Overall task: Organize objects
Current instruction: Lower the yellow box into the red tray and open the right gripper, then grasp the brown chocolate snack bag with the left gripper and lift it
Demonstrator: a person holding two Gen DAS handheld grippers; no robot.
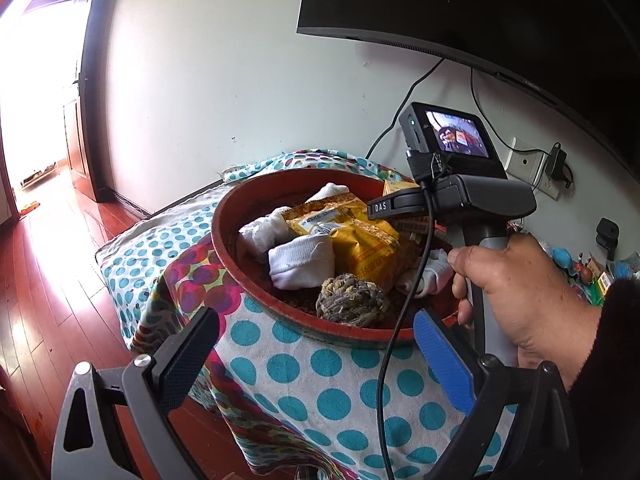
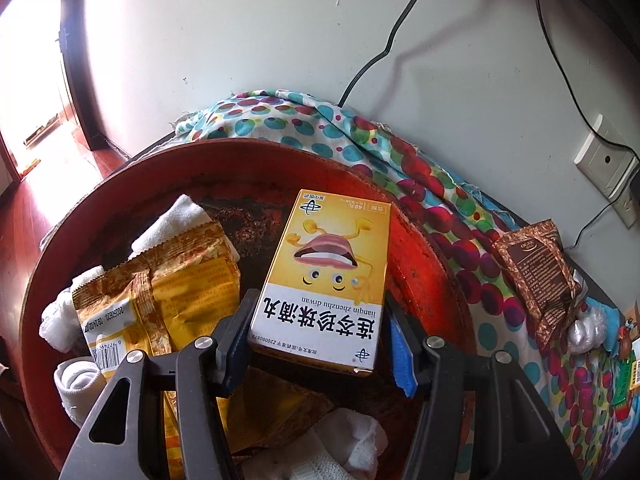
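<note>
A round red basin (image 1: 224,240) stands on a polka-dot cloth. It holds white rolled socks (image 1: 300,262), a yellow snack bag (image 1: 356,236) and a woven yarn ball (image 1: 352,300). My left gripper (image 1: 316,344) is open and empty, low in front of the basin. My right gripper (image 2: 316,320) is shut on a yellow and white medicine box (image 2: 332,276) and holds it over the basin (image 2: 432,264). The snack bag (image 2: 168,292) and socks (image 2: 168,220) lie to its left. The right gripper's handle and hand (image 1: 516,280) show in the left wrist view.
A brown snack packet (image 2: 540,272) and small toys (image 2: 624,360) lie on the cloth to the right of the basin. A monitor (image 1: 480,12) hangs on the wall above, with cables and a wall socket (image 2: 604,160). Wooden floor (image 1: 52,300) lies to the left.
</note>
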